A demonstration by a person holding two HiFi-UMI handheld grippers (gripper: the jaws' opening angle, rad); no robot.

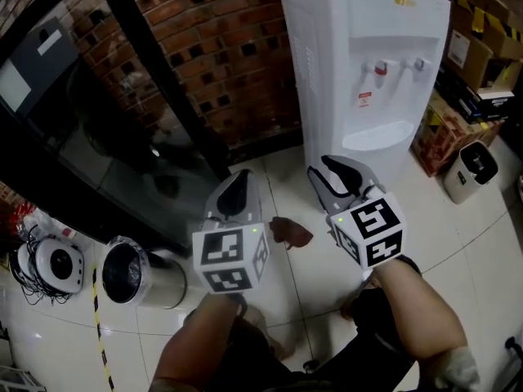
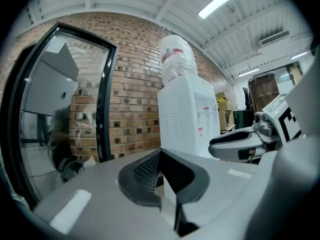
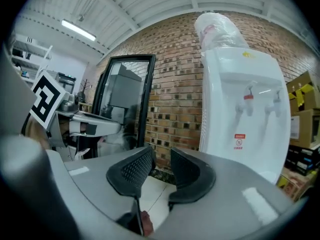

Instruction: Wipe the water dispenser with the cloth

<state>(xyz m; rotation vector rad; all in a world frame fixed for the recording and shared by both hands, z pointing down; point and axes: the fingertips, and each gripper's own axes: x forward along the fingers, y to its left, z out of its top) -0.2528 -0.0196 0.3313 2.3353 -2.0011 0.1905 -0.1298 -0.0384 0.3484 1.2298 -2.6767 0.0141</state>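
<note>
The wipe has not begun: the small brown crumpled cloth [image 1: 290, 232] lies on the pale tiled floor [image 1: 458, 243] between the two grippers, near the person's feet, and neither gripper holds it. The left gripper [image 1: 237, 188] has its jaws pressed together and empty; the right gripper [image 1: 327, 174] shows a narrow empty gap. The tall white plastic water dispenser [image 1: 368, 72] stands farther off, to the right, against the brick wall. Next, one gripper probably needs to dip to the cloth, straddle it and close.
</note>
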